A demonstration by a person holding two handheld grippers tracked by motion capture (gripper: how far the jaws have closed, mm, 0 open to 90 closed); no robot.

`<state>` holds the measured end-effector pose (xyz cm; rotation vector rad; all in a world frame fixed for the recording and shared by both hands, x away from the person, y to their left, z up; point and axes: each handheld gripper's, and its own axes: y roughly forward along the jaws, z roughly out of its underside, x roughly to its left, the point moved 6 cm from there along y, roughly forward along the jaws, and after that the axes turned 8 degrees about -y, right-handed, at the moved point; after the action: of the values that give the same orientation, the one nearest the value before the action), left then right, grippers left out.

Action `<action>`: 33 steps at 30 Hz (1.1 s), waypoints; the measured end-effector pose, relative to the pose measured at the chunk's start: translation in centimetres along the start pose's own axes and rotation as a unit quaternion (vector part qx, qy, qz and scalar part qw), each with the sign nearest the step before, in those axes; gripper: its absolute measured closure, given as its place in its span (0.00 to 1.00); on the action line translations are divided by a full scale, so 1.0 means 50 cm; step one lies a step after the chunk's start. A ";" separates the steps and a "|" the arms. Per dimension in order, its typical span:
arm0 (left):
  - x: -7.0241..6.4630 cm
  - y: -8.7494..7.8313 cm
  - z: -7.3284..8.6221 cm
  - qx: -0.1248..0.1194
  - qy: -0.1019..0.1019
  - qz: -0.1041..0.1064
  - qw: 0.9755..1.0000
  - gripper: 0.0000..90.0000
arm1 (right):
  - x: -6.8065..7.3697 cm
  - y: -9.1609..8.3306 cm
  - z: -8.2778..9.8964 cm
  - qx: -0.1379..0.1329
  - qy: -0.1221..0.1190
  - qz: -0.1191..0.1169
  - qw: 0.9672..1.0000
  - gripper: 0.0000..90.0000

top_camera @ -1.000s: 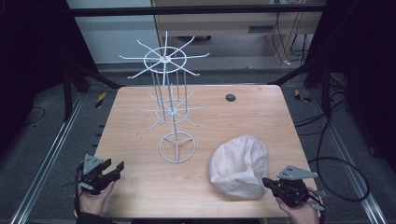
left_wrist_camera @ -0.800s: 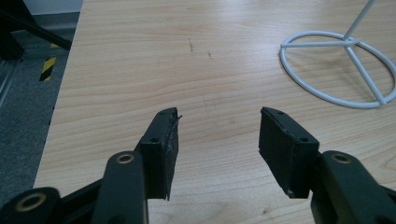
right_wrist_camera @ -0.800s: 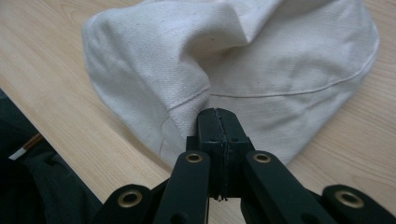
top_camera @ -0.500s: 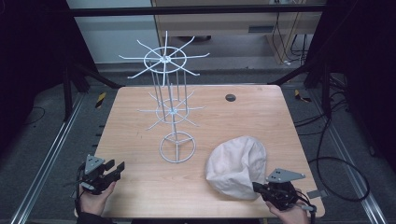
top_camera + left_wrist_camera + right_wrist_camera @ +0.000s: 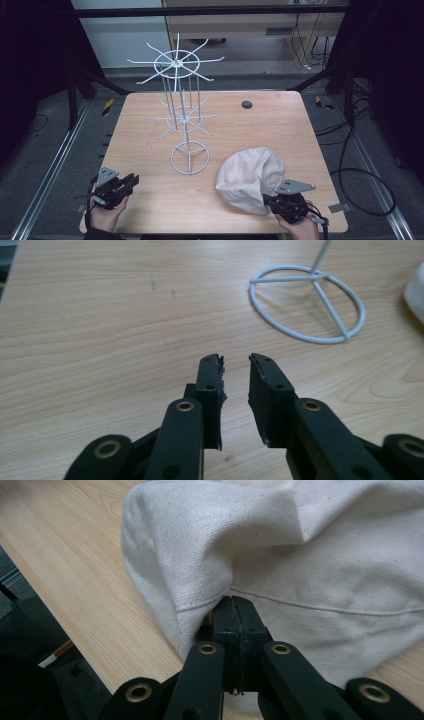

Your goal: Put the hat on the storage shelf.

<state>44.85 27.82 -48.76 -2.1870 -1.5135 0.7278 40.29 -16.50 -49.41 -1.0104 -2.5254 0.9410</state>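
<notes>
A cream cloth cap (image 5: 250, 177) lies in a heap on the near right of the wooden table (image 5: 280, 125). My right gripper (image 5: 270, 201) sits at the cap's near edge. In the right gripper view the jaws are pressed together at the hem of the cap (image 5: 325, 555), and the fabric puckers toward the tips of the right gripper (image 5: 234, 602). A white wire rack (image 5: 186, 120) with two tiers of spoke hooks stands mid-table on a ring base (image 5: 307, 302). My left gripper (image 5: 133, 180) rests at the near left corner; this left gripper (image 5: 235, 360) is slightly open and holds nothing.
A small dark round disc (image 5: 246, 104) is set in the table near the far edge. The cap's edge (image 5: 417, 290) shows at the right of the left gripper view. The table's near edge runs just behind both hands, with dark floor and cables around.
My right gripper has moved left along the near edge and in under the cap's hem, and the cap has bunched up slightly. The left gripper has stayed put.
</notes>
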 end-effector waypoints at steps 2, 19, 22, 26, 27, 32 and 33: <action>-0.023 0.002 0.001 0.002 0.007 0.014 1.000 0.87 | 0.004 0.005 -0.003 0.000 0.001 -0.004 1.000 1.00; -0.198 0.025 -0.010 -0.001 0.056 0.115 0.992 0.99 | 0.013 0.020 -0.014 -0.007 -0.004 -0.005 1.000 1.00; -0.241 0.036 -0.003 0.010 0.072 0.131 0.989 0.99 | 0.014 0.019 -0.014 -0.008 -0.002 -0.005 1.000 1.00; -0.290 0.048 -0.001 0.020 0.097 0.146 0.984 0.99 | 0.013 0.019 -0.014 -0.010 -0.004 -0.002 1.000 1.00; -0.304 0.051 0.000 0.020 0.098 0.151 0.984 1.00 | 0.012 0.019 -0.014 -0.010 -0.004 -0.002 1.000 1.00; -0.353 0.069 0.018 0.035 0.114 0.166 0.979 1.00 | 0.011 0.017 -0.014 -0.012 -0.002 -0.001 1.000 1.00; -0.360 0.073 0.021 0.037 0.117 0.168 0.978 0.99 | 0.011 0.018 -0.014 -0.012 -0.002 0.000 1.000 1.00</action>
<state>41.79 9.70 -48.13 -2.4021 -0.9997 0.5889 40.66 -15.29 -49.46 -1.0153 -2.5461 0.9165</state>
